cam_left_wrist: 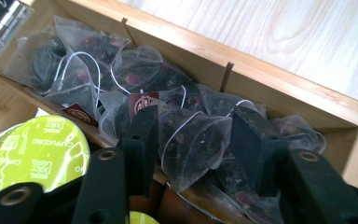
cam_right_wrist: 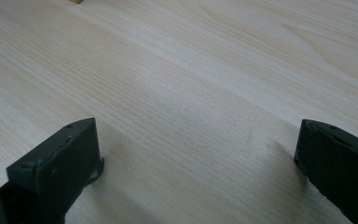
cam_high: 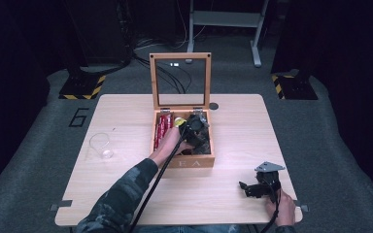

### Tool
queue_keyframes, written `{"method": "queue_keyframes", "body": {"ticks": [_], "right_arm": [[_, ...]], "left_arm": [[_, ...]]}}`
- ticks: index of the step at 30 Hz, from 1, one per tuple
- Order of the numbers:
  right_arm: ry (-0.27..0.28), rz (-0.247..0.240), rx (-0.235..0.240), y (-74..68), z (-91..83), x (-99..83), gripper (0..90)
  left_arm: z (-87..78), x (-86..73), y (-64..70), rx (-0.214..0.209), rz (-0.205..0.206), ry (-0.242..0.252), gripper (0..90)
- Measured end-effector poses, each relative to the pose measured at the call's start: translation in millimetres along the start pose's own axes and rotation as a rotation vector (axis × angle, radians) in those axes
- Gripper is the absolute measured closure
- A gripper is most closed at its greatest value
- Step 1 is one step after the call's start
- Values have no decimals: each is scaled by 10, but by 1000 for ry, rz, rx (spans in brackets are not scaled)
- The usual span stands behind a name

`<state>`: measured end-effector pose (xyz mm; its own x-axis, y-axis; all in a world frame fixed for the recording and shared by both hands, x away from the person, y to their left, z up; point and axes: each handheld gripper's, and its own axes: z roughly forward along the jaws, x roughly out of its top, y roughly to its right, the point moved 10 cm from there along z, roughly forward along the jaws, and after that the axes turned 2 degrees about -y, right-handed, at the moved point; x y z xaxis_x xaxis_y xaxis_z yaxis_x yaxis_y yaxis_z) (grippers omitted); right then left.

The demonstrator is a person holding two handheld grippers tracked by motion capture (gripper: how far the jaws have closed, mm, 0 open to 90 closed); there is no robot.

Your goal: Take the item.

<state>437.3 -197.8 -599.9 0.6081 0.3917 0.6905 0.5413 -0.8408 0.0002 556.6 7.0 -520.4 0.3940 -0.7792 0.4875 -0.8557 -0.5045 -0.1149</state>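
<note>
Left gripper (cam_left_wrist: pixel 193 140) reaches into the open wooden tea box (cam_high: pixel 209 158) at the table's (cam_high: pixel 126 194) middle, jaws set narrowly around one clear pyramid tea bag (cam_left_wrist: pixel 191 144) in the box's right-hand compartment — grip not yet tight — while the right gripper (cam_high: pixel 256 188), jaws wide and empty, rests near the table's front right corner.

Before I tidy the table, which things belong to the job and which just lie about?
In the job:
left claw
clear pyramid tea bag
open wooden tea box

Lying about:
clear glass cup
green capsule lid
red packets
right claw
</note>
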Motion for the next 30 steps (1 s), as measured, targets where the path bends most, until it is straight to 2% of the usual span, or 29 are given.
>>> {"method": "queue_keyframes", "body": {"ticks": [3,5,8,15,17,23,30], "right_arm": [[1,0,0,0,0,1,0],[1,0,0,0,0,0,0],[0,0,0,0,0,0,0],[-1,0,0,0,0,0,0],[0,0,0,0,0,0,0],[0,0,0,0,0,0,0],[1,0,0,0,0,0,0]], "left_arm": [[36,4,16,-6,-6,-15,596],[60,-14,-2,12,0,-36,636],[101,-47,-29,7,-16,-50,675],[129,-71,-47,-17,-44,-36,812],[126,-75,-48,-18,-39,-38,829],[56,-57,-59,-21,-42,22,844],[-83,-43,-66,-32,-49,66,846]]}}
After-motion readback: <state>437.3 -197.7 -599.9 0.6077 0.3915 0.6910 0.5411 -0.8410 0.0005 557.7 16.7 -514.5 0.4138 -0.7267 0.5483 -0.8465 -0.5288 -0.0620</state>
